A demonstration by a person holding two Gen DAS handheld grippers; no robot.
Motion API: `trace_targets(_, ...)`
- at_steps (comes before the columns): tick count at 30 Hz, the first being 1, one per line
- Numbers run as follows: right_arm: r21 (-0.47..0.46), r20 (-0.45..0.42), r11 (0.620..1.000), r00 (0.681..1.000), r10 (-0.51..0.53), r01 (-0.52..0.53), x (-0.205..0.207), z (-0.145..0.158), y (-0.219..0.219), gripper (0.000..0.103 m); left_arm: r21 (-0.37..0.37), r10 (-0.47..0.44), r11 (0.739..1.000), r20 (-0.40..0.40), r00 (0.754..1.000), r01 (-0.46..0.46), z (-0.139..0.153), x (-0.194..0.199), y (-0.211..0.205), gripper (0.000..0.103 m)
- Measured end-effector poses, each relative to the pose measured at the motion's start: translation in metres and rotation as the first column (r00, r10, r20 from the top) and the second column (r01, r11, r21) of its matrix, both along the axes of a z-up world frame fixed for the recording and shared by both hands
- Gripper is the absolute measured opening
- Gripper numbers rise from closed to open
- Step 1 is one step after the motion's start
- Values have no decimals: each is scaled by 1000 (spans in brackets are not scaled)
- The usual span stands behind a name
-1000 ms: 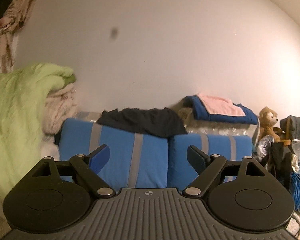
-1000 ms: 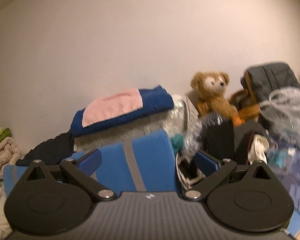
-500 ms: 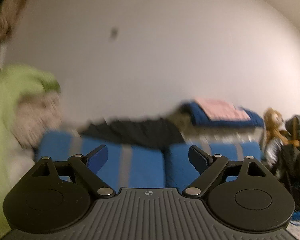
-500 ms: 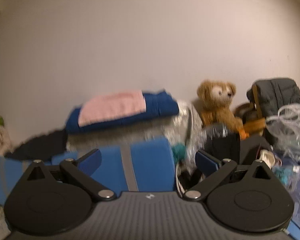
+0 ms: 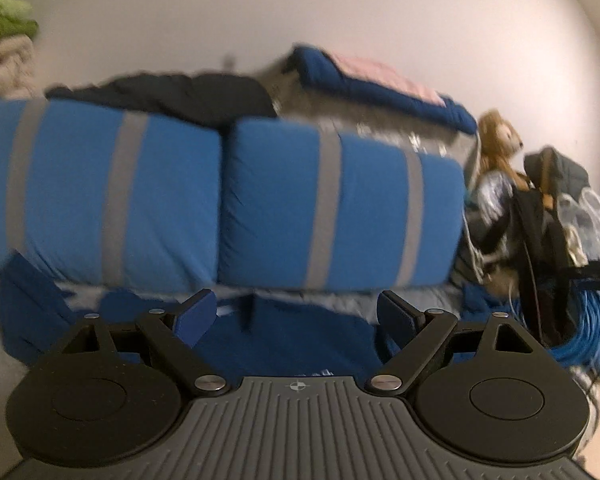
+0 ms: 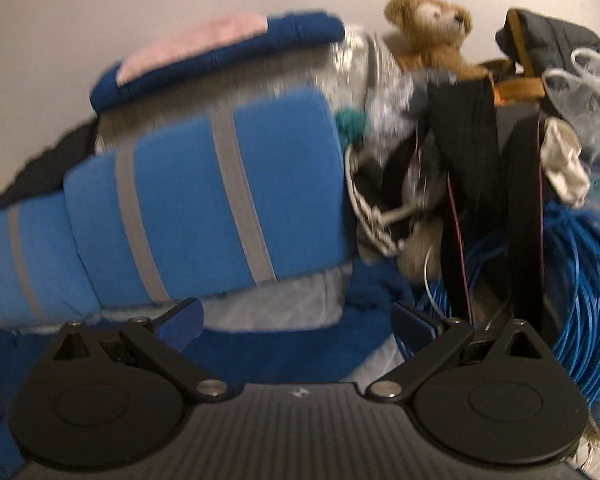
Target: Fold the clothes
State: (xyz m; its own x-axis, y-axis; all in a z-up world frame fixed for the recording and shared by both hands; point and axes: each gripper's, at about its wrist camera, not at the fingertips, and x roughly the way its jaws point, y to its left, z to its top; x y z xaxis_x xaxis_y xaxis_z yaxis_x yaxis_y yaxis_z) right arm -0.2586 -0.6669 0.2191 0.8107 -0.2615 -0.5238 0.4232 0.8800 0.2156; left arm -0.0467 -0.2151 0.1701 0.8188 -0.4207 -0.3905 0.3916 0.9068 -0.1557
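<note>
Dark blue cloth [image 5: 300,344] down low, spread flat just under and in front of both tools, below the pillows. Looks wider than tall in the left view, running side to side; one flap [image 5: 32,304] sticking out to the left. Too blurry to tell which end is the top. Same cloth [image 6: 284,352] in the right view, lying on a pale grey sheet [image 6: 284,304].

Left tool [image 5: 296,316] spread wide, nothing between the blue pads, not touching the cloth. Right tool [image 6: 296,320] spread wide too, gripping nothing.

Right behind the cloth, two bright blue pillows with grey stripes [image 5: 332,208], side by side. On top, a black cloth [image 5: 172,92] and a folded blue and pink pile [image 5: 380,80]. Off to the right, a teddy bear [image 6: 428,28] and a coil of blue cable [image 6: 580,280].
</note>
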Motion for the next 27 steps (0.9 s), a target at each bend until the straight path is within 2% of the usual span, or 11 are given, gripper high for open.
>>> trace_targets(6,27,-66,1000,998,11,-9,21,-48,-4,101,-12,-39,999,-75,996,38,-52,14,-18,88)
trace_targets(9,40,-92,999,996,7,-4,30,-70,-9,101,8,-68,998,-68,995,68,-70,15,-22,88)
trace_targets(11,41,-107,999,994,3,1,37,-84,-13,101,27,-68,997,-35,997,69,-76,12,-21,88)
trace_targets(17,65,-123,997,992,-33,41,56,-122,-30,101,75,-71,995,-1,997,71,-79,9,-23,88)
trace_targets(21,90,-106,993,992,-66,75,69,-145,-42,101,83,-89,992,-15,996,89,-83,15,-28,88)
trace_targets(23,127,-92,987,992,-89,100,76,-157,-50,100,86,-94,992,-36,995,97,-86,19,-30,88)
trace_targets(27,241,-55,954,984,-168,176,87,-182,-68,92,78,-99,992,-65,993,104,-88,24,-31,88)
